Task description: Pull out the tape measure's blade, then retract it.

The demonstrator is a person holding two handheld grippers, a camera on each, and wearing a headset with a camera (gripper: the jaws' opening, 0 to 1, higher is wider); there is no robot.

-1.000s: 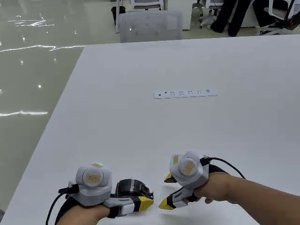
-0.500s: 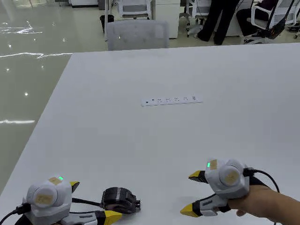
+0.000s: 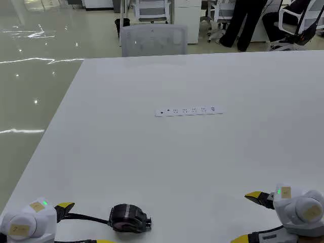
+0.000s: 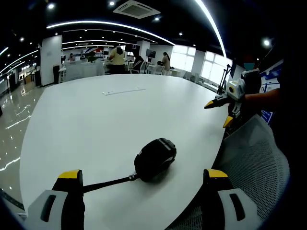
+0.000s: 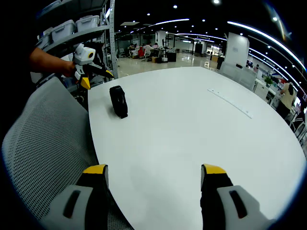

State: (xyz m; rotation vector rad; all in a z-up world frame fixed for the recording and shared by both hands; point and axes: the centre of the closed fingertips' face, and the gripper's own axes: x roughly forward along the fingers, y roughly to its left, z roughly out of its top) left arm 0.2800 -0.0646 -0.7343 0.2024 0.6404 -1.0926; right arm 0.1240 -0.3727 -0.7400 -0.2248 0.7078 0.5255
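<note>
The tape measure (image 3: 129, 218) is a black case lying on the white desk (image 3: 152, 157), at the lower left of the head view and close to the desk's near edge. A thin black strap (image 3: 86, 218) runs from the case toward the left edge of that frame.

In the left gripper view the tape measure (image 4: 155, 158) sits at lower centre, just ahead of the left tongs (image 4: 142, 174). The strap (image 4: 108, 184) trails toward the yellow-tipped jaw at lower left; whether it touches that jaw cannot be told. The left tongs are released, with the jaws spread wide and nothing between them.

The right tongs (image 5: 154, 168) are also released. Their jaws stand wide apart at the bottom of the right gripper view, over bare desk surface. In that view the tape measure (image 5: 118, 100) lies at upper left, well apart from the right tongs. Beyond it, the left tongs (image 5: 97, 79) are held by a hand at the desk's edge.

In the head view the right tongs (image 3: 245, 217) occupy the lower right corner.

A white power strip (image 3: 188, 110) lies flat at mid-frame, well apart from the tape measure. A grey mesh chair (image 3: 153, 39) stands at the desk's far edge, top centre. A glossy floor (image 3: 35, 61) fills the upper left. A standing person (image 3: 243, 23) is at upper right.
</note>
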